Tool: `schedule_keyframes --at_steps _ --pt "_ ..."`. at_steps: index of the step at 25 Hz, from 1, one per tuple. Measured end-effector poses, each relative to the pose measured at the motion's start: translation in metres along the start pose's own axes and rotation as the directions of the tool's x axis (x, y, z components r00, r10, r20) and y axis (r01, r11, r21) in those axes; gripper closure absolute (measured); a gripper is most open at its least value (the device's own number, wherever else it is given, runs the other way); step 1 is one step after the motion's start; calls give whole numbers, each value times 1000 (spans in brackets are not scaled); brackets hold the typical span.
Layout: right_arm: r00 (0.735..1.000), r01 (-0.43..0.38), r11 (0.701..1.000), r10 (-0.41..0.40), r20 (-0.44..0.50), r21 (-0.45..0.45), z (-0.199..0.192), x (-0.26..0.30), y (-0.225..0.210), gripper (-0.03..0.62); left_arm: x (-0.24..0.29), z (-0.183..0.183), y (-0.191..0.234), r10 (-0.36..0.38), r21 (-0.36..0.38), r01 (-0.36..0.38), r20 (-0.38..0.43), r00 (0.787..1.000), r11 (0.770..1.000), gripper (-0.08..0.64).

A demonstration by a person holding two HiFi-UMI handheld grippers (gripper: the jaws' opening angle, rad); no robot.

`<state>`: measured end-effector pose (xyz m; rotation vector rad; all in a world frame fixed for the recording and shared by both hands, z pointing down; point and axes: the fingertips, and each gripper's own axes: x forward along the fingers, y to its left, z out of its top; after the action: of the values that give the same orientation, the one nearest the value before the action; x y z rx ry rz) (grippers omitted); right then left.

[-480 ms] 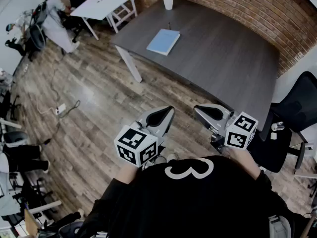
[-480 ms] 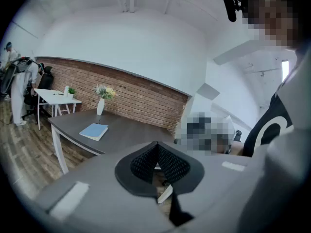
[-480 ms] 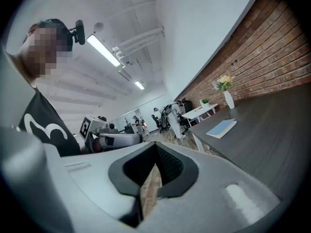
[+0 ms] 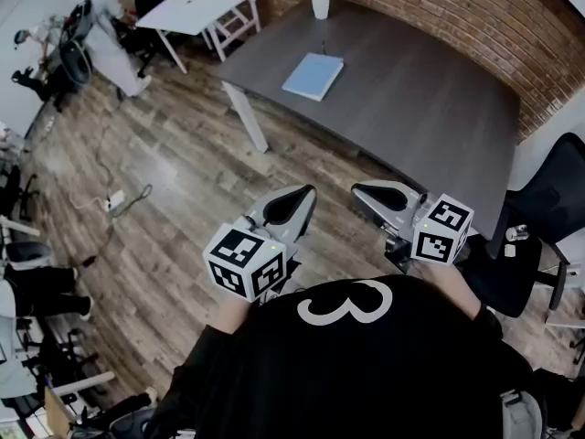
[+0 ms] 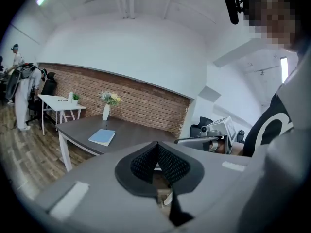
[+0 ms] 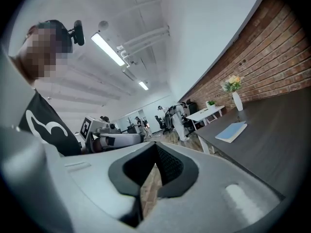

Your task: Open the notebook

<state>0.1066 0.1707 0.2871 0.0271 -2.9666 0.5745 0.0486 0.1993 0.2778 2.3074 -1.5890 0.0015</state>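
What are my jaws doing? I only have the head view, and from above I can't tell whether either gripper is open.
Observer: In the left gripper view, the left gripper has its jaws together, with nothing between them.
Operator: And the other one?
Observer: The right gripper is shut as well, tips meeting and empty.
Operator: The vase past the notebook is cut off at my top edge. What's in it?
Observer: The left gripper view shows the whole vase. It holds yellow and pale flowers.
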Motion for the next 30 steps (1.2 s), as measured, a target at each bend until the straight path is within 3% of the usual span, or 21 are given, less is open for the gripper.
schedule_keyframes --at_steps 6,14,22,30 --pt "1000 -21 1000 21 13 11 -6 19 5 592 -14 2 14 28 27 -28 4 1000 999 545" --pt "999 -41 998 41 14 54 -7 35 -18 592 -1 -4 43 60 -9 -60 -6 998 998 545" --pt "999 -32 989 31 11 147 0 63 -85 592 49 -1 86 40 -47 -44 -76 996 998 543" --pt "1000 1 980 -6 23 201 28 89 -183 592 139 11 147 4 -79 -17 -169 986 997 543"
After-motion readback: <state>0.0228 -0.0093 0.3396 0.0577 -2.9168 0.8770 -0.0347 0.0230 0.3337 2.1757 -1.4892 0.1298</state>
